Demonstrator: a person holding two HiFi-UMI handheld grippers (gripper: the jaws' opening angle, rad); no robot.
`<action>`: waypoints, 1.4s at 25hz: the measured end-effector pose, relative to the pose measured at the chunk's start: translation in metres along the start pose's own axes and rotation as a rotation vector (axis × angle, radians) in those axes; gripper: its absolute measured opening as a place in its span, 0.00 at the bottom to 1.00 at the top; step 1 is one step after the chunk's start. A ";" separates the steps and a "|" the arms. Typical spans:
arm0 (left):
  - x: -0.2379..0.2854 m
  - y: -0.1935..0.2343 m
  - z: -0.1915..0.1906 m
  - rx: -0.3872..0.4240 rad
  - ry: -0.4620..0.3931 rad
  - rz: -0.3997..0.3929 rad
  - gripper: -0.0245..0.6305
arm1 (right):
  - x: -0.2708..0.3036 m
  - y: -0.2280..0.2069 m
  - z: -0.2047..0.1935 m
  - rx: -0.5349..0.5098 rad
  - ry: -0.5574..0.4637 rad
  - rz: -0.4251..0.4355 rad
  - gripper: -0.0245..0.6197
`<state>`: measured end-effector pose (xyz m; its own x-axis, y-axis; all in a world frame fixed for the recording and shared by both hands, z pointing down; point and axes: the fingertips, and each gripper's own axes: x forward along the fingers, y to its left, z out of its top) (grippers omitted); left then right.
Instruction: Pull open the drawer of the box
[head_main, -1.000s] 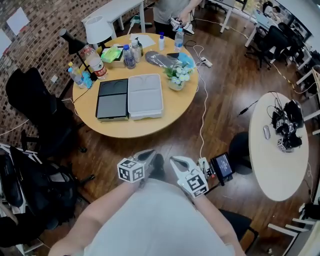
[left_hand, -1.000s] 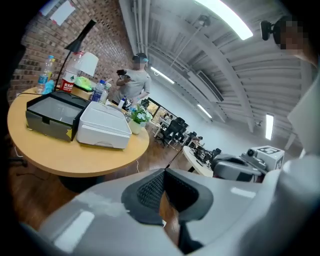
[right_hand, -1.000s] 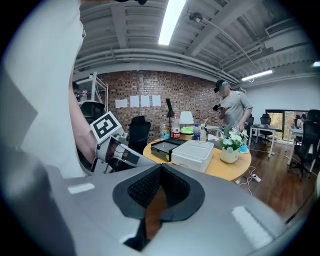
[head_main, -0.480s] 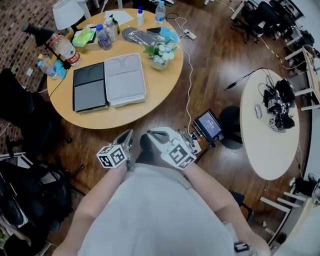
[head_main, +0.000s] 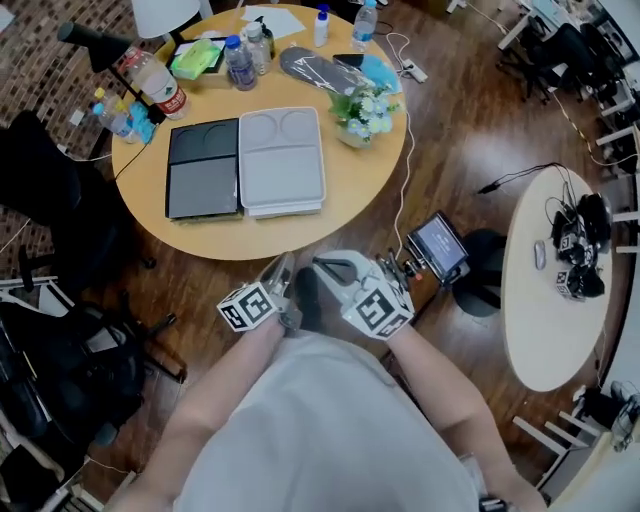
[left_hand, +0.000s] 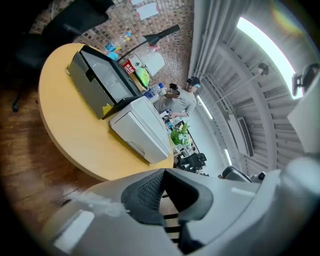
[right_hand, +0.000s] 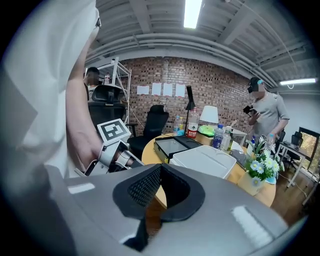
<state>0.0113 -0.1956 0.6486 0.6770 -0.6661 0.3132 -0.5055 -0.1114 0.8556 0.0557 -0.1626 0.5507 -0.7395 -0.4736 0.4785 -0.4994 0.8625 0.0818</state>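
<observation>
Round worktop (head_main: 260, 235) at 12 o'clock from person. White box (head_main: 281, 160) lies mid-worktop, flush against black box (head_main: 204, 168) at its 9 o'clock. Left tongs (head_main: 283, 268) and right tongs (head_main: 322, 266) hover side by side off worktop's 6 o'clock edge, well apart from white box. Both tongs pinched fully together, nothing held. Flower pot (head_main: 362, 112) at white box's 2 o'clock.

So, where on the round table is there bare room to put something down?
Bare wood runs along the near edge of the table, in front of the black box and white box, and on the right, between the white box and the rim, below the flowers. The far side is crowded with bottles and small items.
</observation>
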 end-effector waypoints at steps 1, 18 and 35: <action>0.008 -0.001 0.001 -0.028 -0.012 -0.003 0.05 | 0.001 -0.004 -0.003 -0.002 0.013 -0.001 0.04; 0.058 0.032 0.041 -0.208 -0.247 0.016 0.21 | 0.043 -0.039 -0.006 -0.026 0.071 0.060 0.04; 0.081 0.045 0.063 -0.349 -0.336 -0.085 0.36 | 0.049 -0.045 -0.009 -0.023 0.097 0.055 0.04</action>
<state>0.0096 -0.3006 0.6862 0.4692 -0.8727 0.1351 -0.2077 0.0397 0.9774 0.0458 -0.2232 0.5788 -0.7179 -0.4064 0.5651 -0.4477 0.8913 0.0723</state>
